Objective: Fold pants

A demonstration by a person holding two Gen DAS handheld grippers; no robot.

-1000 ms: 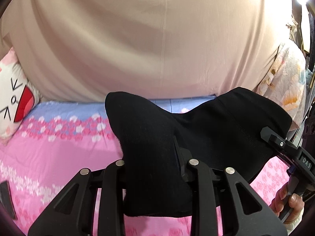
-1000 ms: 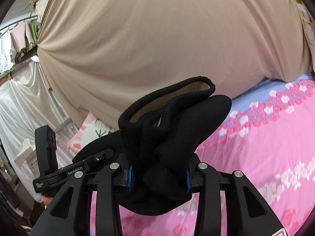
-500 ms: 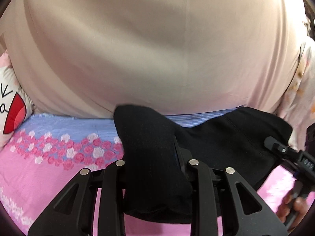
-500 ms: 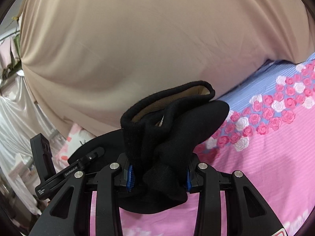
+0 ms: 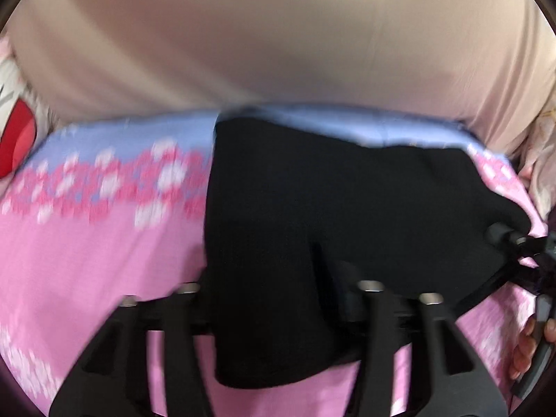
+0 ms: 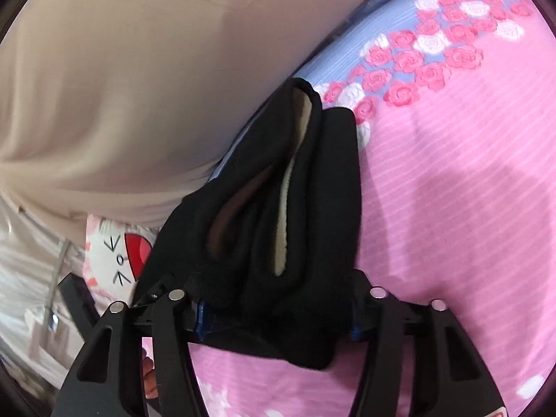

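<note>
Two grippers, both mine, share one garment: the black pants (image 5: 312, 215) lie bunched on the pink flowered bedsheet (image 5: 87, 260), near the beige curtain (image 5: 278, 34) at the far side. My left gripper (image 5: 278, 299) has just been opening, its jaws wide apart with loose cloth between them. My right gripper (image 6: 274, 316) has just been opening too, the fleece-lined waistband (image 6: 292, 180) still heaped between its spread jaws. Far left sits a cat-face pillow (image 6: 114, 257).

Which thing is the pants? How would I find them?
Look at the pink flowery bed below the big beige sheet. The pants are the black heap lying on it. They are the only black cloth there, with a tan fuzzy lining inside.
</note>
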